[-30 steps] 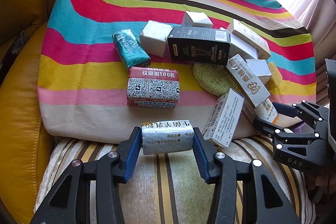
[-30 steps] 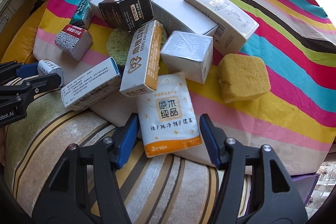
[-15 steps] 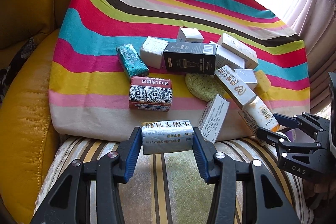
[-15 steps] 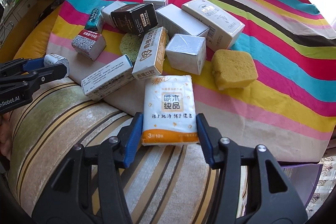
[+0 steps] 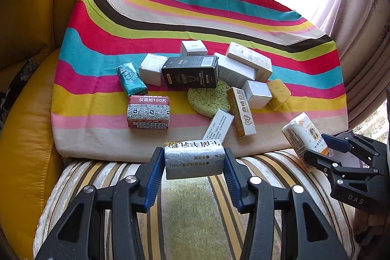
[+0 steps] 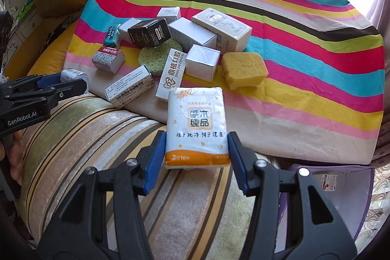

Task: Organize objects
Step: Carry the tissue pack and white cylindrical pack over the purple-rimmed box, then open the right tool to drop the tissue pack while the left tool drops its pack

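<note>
The tissue pack [image 6: 197, 126] has been lifted off the striped cloth [image 6: 304, 79] (at 6 o'clock of the pile) and is pinched by the right gripper [image 6: 197, 152], whose jaws have just closed onto it; the silver packet [image 5: 193, 159] is pinched by the left gripper [image 5: 193, 171], so both are judged ready for sorting.

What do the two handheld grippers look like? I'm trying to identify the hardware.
Both the left gripper and the right gripper have black angular plastic frames with silver screws and blue ribbed pads. White lettering on their sides reads GenRobot.AI and DAS. No cables or sleeves show.

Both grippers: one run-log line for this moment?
left gripper: shut on silver packet | right gripper: shut on tissue pack | both clear of striped cloth
</note>
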Demonstrator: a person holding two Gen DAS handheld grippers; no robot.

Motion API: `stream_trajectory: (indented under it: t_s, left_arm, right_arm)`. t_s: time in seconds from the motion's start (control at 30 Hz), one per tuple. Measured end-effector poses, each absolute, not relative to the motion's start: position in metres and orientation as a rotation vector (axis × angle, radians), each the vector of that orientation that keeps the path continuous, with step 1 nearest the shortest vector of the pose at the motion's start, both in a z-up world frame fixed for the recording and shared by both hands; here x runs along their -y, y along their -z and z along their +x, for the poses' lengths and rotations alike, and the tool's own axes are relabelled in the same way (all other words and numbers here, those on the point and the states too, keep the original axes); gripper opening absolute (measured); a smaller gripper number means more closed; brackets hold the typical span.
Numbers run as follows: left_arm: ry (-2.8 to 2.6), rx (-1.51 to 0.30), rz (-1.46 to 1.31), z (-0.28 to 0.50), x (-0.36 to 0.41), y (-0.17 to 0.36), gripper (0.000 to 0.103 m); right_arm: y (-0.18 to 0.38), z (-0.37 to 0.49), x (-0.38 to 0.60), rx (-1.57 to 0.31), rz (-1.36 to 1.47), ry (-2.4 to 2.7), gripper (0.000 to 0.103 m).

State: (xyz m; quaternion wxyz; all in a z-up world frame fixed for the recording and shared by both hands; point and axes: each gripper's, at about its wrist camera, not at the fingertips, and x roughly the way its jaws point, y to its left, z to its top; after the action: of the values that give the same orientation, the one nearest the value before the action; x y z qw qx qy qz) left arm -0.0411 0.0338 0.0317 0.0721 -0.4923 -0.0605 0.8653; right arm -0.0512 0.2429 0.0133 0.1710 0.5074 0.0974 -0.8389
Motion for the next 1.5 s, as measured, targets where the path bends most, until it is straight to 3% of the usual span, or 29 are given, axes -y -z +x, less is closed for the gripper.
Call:
stream_trajectory:
  t_s: [0.63, 1.5]
  left_arm:
    - [-2.428, -0.062, -1.348, -0.026, -0.147, -0.053, 0.049]
    - [-2.132, -0.259, -1.280, -0.012, -0.296, -0.054, 0.049]
  right_arm:
    - [-0.033, 0.001, -0.359, -0.056, 1.482, 2.625, 0.055]
    - [-0.024, 0.035, -0.483, 0.118, 1.604, 2.909, 0.055]
